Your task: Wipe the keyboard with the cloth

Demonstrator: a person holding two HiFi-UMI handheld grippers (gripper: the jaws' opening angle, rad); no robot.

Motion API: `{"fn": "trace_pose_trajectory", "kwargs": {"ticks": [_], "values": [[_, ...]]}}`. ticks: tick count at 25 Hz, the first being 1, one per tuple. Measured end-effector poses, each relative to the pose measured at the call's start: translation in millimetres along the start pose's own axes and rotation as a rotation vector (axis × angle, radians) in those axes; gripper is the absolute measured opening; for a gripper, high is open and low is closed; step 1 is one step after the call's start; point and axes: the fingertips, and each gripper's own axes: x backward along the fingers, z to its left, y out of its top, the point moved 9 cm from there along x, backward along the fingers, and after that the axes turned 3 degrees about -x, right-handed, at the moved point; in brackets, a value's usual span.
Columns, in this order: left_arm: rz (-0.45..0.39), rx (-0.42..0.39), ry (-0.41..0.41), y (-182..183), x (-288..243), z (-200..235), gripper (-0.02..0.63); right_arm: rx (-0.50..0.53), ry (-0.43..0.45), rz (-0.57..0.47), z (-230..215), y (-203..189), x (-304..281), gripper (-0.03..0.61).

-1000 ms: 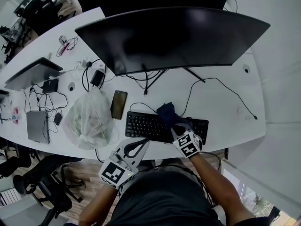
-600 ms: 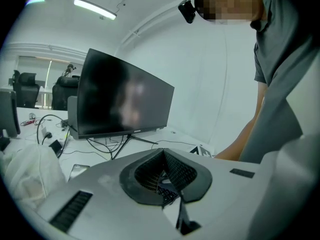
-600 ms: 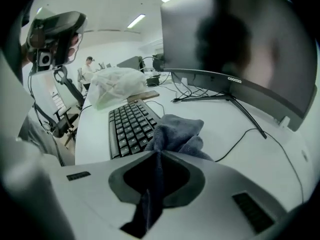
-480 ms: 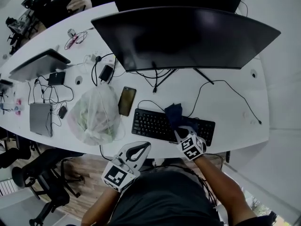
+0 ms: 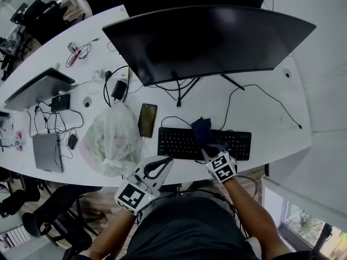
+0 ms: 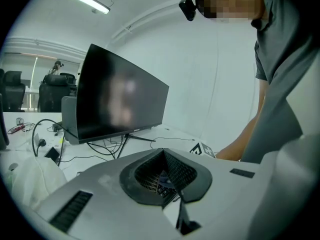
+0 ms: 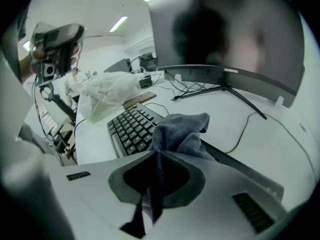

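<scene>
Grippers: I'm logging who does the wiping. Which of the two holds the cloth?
The right gripper, jaws shut on the dark cloth over the keyboard; the left gripper holds nothing.

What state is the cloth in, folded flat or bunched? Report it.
Bunched: the cloth rises in a crumpled heap over the keyboard, one end pinched in the right claw, which is shut on it.

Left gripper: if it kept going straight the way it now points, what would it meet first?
Most likely the left end of the keyboard, which lies just ahead of the left gripper on the desk. Depth is hard to judge.
</scene>
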Motion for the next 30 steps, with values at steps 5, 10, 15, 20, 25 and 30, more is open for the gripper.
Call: {"fn": "trace_pose_trajectory", "kwargs": {"ticks": [5,10,15,20,25,30], "values": [[0.02,-0.001,-0.033,-5,9,10,0.005,-0.005,-0.066,-0.01,11,1,-7,0.032],[0.038,-0.034,-0.052,-13,22,16,0.005,0.056,-0.004,0.001,43,5,-17,0.032],[0.024,-0.044,-0.058,-8,26,19,0.005,0.086,0.046,-0.022,60,13,-27,0.032],[0.033,-0.015,-0.048,-15,30,19,0.005,0.099,0.035,-0.032,55,21,-33,0.032],[0.036,-0.013,-0.047,-19,31,15,0.005,0.189,0.071,-0.015,64,27,-35,0.032],[0.033,0.016,-0.038,-18,24,13,0.005,0.225,0.11,-0.019,62,32,-40,0.032]]}}
